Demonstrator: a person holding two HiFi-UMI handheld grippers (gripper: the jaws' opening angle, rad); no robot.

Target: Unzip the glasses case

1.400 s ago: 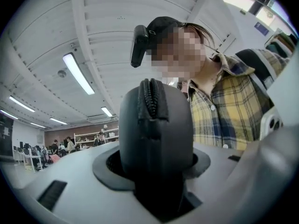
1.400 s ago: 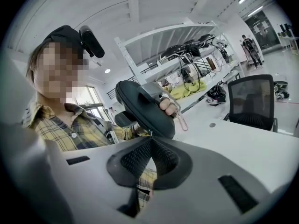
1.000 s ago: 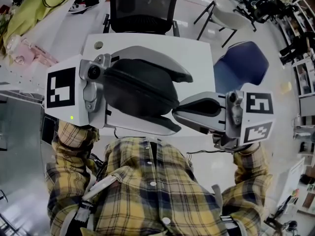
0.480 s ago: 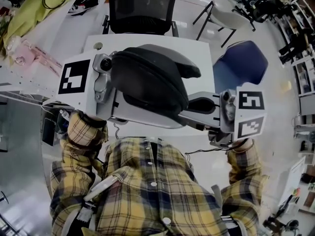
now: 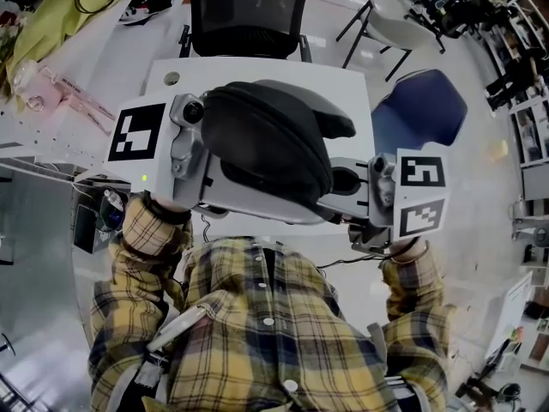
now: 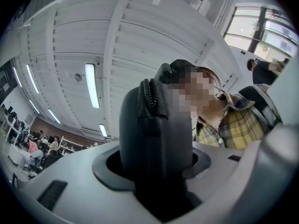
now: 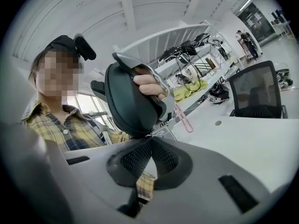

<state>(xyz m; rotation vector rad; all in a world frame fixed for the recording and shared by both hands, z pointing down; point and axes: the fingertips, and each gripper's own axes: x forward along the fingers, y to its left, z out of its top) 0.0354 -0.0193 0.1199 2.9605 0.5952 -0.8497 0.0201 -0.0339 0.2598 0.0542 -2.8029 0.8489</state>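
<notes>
A black oval glasses case (image 5: 266, 144) is held up in the air in front of the person, above the white table (image 5: 343, 84). My left gripper (image 5: 330, 174) is shut on the case, one jaw over it and one under it. In the left gripper view the case (image 6: 156, 134) stands on edge between the jaws, zipper teeth (image 6: 148, 94) along its top. My right gripper (image 5: 343, 181) meets the case's right end, its tips partly hidden behind it. In the right gripper view the pads (image 7: 166, 157) close together at the case's (image 7: 128, 101) lower edge, on a small silver zipper pull (image 7: 148, 135).
A black office chair (image 5: 249, 11) stands behind the table and a blue chair (image 5: 420, 110) to its right. A yellow-green cloth (image 5: 51, 15) and a pink item (image 5: 69, 93) lie on the bench at the left. The person's plaid shirt (image 5: 257, 333) fills the near side.
The left gripper has carried the case rightward and a bit up. The right gripper has moved left, and its jaws now meet the case's right end.
</notes>
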